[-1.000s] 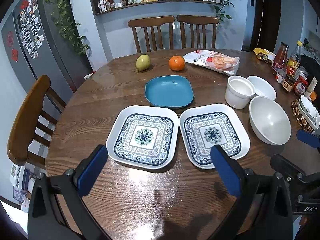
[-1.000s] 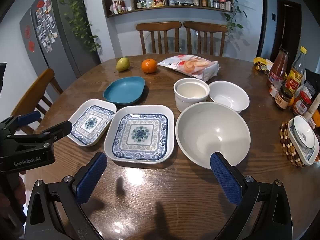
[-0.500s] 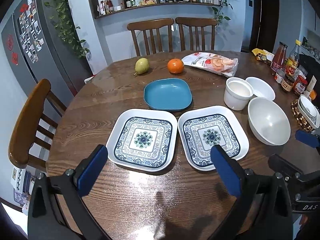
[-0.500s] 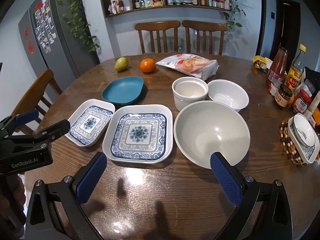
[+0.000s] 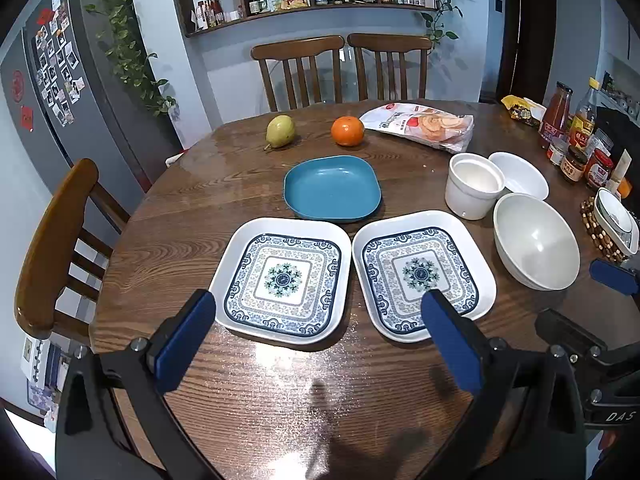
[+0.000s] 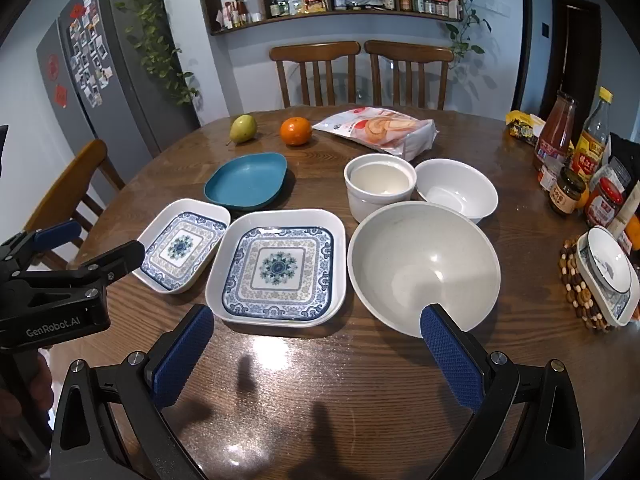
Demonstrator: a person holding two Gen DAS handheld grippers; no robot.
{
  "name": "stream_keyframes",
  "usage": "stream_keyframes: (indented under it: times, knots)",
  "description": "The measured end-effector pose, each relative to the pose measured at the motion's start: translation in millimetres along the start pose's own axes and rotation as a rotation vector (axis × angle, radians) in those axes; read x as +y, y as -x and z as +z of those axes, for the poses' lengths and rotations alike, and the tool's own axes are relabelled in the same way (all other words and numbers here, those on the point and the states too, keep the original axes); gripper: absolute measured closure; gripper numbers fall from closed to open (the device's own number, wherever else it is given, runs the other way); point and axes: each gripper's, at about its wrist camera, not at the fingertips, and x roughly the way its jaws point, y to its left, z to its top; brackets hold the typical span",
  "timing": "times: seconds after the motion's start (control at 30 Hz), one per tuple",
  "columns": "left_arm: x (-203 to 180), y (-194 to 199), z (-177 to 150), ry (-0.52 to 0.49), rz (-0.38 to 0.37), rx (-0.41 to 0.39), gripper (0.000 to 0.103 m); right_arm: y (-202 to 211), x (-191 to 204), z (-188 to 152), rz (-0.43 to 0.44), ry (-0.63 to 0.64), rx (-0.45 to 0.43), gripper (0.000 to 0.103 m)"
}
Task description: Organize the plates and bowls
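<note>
Two white square plates with blue patterns lie side by side on the round wooden table: the left plate [image 5: 282, 280] [image 6: 182, 245] and the right plate [image 5: 422, 274] [image 6: 278, 267]. A blue plate [image 5: 332, 188] [image 6: 247, 179] lies behind them. A large white bowl [image 5: 536, 240] [image 6: 424, 266], a white cup-like pot [image 5: 474, 184] [image 6: 379, 184] and a small white bowl [image 5: 520, 174] [image 6: 456, 188] stand to the right. My left gripper [image 5: 320, 324] is open and empty, just short of the two patterned plates. My right gripper [image 6: 316, 340] is open and empty, before the right plate and large bowl.
A pear [image 5: 280, 130], an orange [image 5: 347, 131] and a snack bag [image 5: 424, 122] lie at the back. Bottles and jars [image 6: 576, 152] crowd the right edge, with a small patterned bowl on a beaded mat [image 6: 606, 268]. Chairs stand behind [image 5: 340, 68] and at the left [image 5: 56, 236].
Both grippers have drifted back and up a little; the dishes sit slightly lower in view. Nothing on the table has moved, and both grippers stay open.
</note>
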Motion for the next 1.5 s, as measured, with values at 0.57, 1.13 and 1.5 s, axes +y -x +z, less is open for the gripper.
stream_keyframes:
  times: [0.57, 1.13, 1.5]
  knots:
    - [-1.5, -2.8, -1.5, -0.006, -0.018, 0.007, 0.001, 0.4, -0.5, 0.3, 0.001, -0.001, -0.001, 0.000]
    - [2.1, -4.1, -0.9, -0.001, -0.040, 0.011, 0.001, 0.2, 0.4, 0.1, 0.000, 0.000, 0.000, 0.000]
    - [28.3, -18.5, -4.4, 0.067, -0.102, 0.049, 0.001, -0.9, 18.1, 2.8, 0.020, 0.033, -0.003, 0.000]
